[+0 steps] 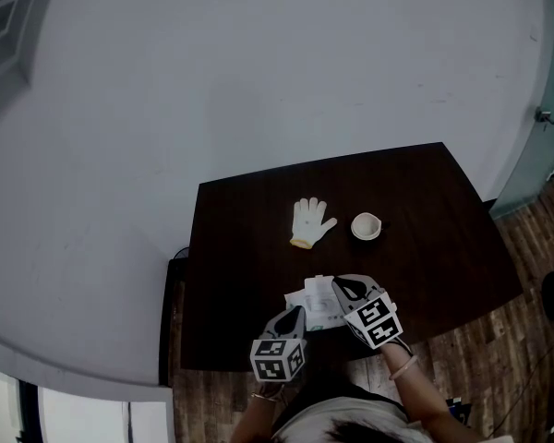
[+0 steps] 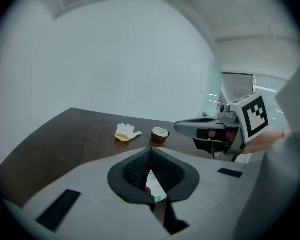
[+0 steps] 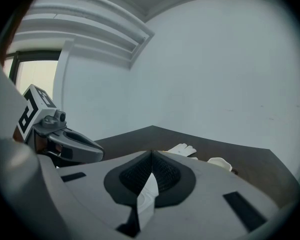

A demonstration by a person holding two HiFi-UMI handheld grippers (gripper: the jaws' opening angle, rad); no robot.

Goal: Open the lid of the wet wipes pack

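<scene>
Wet wipes pack (image 1: 318,305) is pinched by the left claw (image 2: 151,156), closed on its edge, and by the right claw (image 3: 151,156), closed on a white flap, probably the lid. I judge the opening is just starting: next the right claw should peel the flap away while the left holds firm. Beyond both claws, a glove (image 1: 309,221) and a small bowl (image 1: 366,226) lie on the dark counter (image 1: 240,257), with a pale wall behind.

The wet wipes pack (image 1: 318,305) is flat, soft and white with pale green print, held toward the 6 o'clock edge of the dark tabletop (image 1: 240,275). The left gripper's (image 1: 294,317) jaws pinch its 7 o'clock corner, and the right gripper's (image 1: 343,289) jaws clamp a thin white edge at 2 o'clock. Whether the lid is open cannot be made out.
</scene>
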